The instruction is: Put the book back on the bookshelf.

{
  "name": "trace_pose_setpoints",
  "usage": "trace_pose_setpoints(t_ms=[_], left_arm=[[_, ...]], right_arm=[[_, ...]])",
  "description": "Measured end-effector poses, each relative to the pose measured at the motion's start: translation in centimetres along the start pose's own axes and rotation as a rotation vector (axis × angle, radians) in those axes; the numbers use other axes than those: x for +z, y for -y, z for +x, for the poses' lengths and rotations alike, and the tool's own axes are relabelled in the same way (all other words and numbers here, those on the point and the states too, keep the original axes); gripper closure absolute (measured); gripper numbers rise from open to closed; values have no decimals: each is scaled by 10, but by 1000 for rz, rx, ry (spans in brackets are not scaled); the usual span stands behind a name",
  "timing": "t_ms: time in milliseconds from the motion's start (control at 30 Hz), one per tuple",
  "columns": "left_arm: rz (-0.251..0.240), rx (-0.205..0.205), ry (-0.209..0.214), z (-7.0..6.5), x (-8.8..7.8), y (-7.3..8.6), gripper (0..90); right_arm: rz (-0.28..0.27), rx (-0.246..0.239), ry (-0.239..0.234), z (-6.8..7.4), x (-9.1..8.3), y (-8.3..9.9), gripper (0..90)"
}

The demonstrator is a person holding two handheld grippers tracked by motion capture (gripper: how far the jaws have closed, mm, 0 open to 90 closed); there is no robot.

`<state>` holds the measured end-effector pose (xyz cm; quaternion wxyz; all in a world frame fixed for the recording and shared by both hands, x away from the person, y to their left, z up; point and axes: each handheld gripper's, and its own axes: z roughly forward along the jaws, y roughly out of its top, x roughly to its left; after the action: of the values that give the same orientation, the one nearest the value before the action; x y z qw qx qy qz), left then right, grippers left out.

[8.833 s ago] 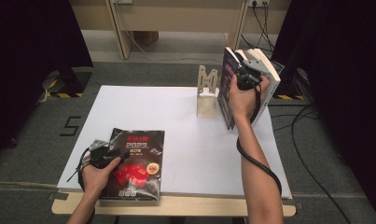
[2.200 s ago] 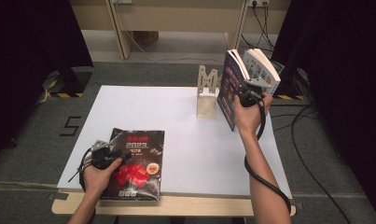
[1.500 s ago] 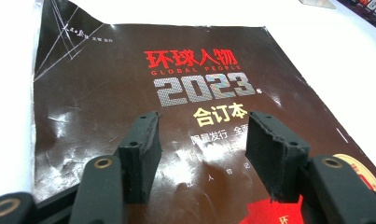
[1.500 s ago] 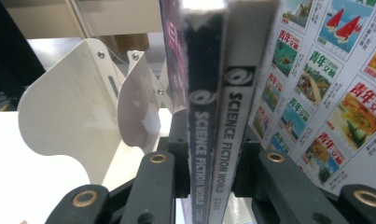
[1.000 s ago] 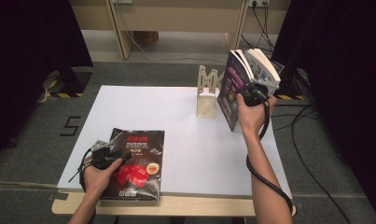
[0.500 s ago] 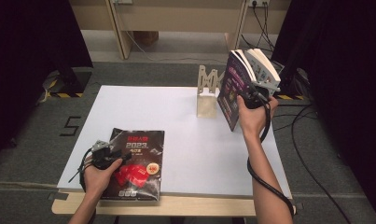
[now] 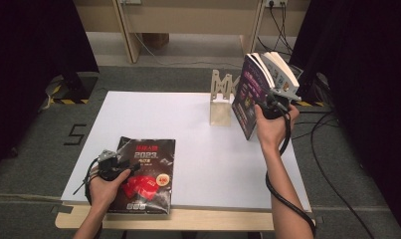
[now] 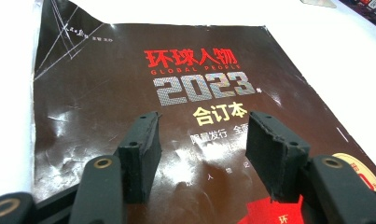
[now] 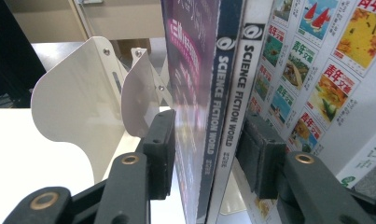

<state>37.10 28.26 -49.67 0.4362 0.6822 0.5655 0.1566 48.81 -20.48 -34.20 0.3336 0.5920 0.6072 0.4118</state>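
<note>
At the table's two o'clock, upright books [image 7: 252,94] lean in a white rack [image 7: 222,99], spines vertical; the right gripper [image 7: 273,102] has just been opening astride two. Left gripper [image 7: 119,167] gapes over a magazine [image 7: 150,174] at seven.

Upright magazines [image 7: 251,94] against bookend; dark magazine [image 7: 147,174] flat near table edge

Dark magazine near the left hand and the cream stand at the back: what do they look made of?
The dark brown magazine with the red title looks like glossy coated paper: its cover shows glare, creases and a worn white corner. The cream folding book stand looks like thin painted sheet metal, judging by its smooth rounded plates and small rivets, though plastic cannot be excluded.
</note>
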Motion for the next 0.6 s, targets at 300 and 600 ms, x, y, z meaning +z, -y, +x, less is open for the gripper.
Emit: trace_pose_setpoints(t_ms=[300,600], left_arm=[[1,1,-1,0,0,0,440],[-2,-2,-3,0,-1,0,439]], right_arm=[[5,6,5,-5,-3,5,588],[2,5,2,-8,-9,10,587]])
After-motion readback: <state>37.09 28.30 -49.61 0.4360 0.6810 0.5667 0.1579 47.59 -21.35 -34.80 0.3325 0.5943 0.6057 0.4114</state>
